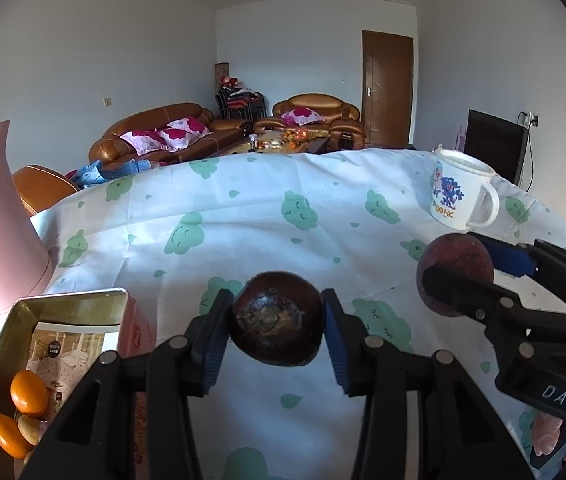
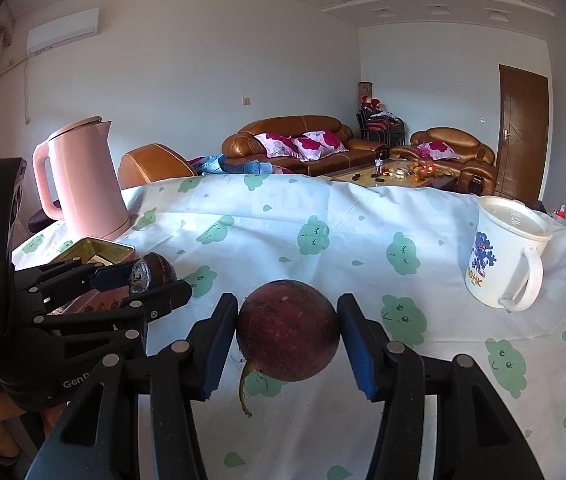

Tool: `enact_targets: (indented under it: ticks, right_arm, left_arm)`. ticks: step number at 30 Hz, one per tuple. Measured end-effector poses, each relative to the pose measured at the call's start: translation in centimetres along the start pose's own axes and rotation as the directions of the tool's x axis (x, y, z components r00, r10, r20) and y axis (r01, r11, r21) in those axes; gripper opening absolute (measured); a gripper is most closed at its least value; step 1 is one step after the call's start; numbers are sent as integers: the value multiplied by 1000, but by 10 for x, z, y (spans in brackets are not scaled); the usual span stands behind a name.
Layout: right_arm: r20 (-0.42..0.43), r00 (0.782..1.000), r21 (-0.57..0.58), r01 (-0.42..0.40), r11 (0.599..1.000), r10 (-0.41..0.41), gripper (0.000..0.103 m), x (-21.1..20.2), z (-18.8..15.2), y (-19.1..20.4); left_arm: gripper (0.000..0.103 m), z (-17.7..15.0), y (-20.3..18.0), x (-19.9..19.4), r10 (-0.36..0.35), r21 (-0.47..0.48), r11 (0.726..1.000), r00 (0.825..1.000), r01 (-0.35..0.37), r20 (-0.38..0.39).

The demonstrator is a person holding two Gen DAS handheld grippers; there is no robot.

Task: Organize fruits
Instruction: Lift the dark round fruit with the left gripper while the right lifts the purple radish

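Over tablecloth (image 1: 243, 216), tongs (image 1: 277, 320) clasp fruit (image 1: 277, 318).

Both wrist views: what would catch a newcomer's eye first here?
Each gripper holds a dark round fruit above the cloud-print tablecloth: the left gripper clamps a brownish fruit, the right gripper a reddish fruit with a stem. At the left stand a pink kettle and an open tin with orange fruits inside; a white printed mug stands at the right.
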State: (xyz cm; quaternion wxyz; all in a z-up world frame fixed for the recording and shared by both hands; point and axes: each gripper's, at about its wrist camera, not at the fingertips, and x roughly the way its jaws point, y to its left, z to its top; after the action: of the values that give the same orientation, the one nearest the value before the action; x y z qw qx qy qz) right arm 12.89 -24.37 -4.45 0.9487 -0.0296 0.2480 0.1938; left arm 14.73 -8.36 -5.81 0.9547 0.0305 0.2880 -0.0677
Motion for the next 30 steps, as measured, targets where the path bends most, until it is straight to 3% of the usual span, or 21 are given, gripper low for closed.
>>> enact_targets:
  ticks: [30]
  right_arm:
    - [150, 988, -51, 36, 998, -28, 54, -30, -4, 10]
  left_arm:
    - [46, -6, -3, -28, 31, 16, 999, 991, -33, 128]
